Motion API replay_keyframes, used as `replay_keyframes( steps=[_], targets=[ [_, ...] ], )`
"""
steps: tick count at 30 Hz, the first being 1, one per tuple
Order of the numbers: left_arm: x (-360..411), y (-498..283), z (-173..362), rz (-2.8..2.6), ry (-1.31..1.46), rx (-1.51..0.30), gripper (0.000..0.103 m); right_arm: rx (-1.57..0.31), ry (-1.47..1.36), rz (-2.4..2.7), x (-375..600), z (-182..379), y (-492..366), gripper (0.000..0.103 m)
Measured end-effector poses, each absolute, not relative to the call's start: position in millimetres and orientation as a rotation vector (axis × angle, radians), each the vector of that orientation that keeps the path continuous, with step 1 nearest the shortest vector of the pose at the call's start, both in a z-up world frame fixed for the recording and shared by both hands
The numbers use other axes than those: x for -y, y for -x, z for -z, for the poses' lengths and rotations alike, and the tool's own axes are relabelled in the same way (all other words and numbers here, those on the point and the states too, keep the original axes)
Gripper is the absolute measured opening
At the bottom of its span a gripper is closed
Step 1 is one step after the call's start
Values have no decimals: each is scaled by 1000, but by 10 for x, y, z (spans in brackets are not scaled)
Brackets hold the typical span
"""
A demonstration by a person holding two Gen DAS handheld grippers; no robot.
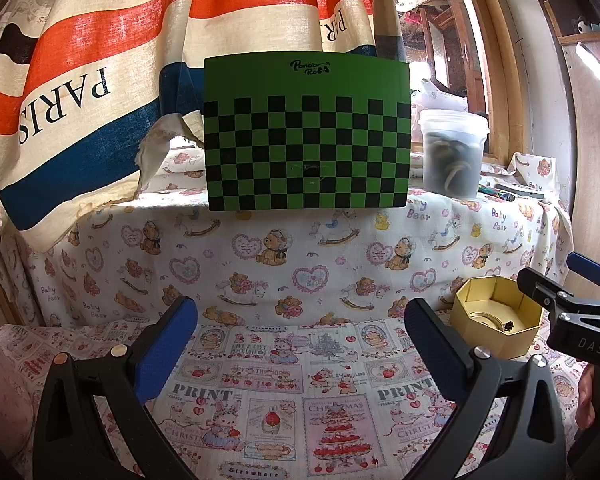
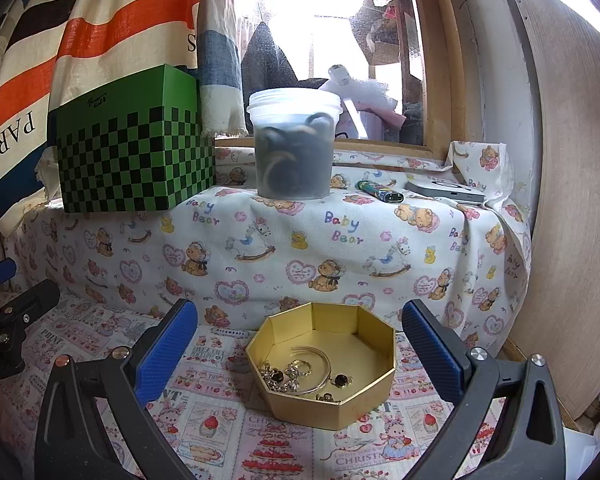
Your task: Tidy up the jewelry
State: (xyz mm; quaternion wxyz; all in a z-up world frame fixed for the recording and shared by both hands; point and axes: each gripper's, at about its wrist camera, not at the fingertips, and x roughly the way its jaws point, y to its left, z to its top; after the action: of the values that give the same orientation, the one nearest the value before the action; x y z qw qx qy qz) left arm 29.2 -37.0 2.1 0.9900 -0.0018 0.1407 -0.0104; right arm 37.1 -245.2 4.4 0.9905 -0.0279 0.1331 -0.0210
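Now both grippers gape empty: the left gripper [image 1: 300,328] over bare printed cloth [image 1: 276,392], the right gripper [image 2: 300,332] flanking the gold octagonal box [image 2: 364,396] holding jewelry [image 2: 296,372].

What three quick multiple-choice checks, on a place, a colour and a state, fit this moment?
1. The jewelry lies:
A. inside the gold box
B. on the cloth
C. on the green checkered box

2. The box behind the clear tub is:
A. red
B. green and black
C. white

3. The right tool is:
A. shut on a ring
B. open, holding nothing
C. out of view

Key: A, the jewelry rests on the floor of the gold box. B, the green checkered box beside the clear tub shows it. B, the right tool stands spread wide around the gold box.
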Motion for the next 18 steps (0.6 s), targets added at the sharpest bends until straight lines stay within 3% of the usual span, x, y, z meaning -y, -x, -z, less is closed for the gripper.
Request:
replay_keyframes(
  steps=[18],
  targets=[
    [366, -295, -22, 21, 4, -284, 103, -265, 55, 44, 2455, -51, -366, 103]
  ],
)
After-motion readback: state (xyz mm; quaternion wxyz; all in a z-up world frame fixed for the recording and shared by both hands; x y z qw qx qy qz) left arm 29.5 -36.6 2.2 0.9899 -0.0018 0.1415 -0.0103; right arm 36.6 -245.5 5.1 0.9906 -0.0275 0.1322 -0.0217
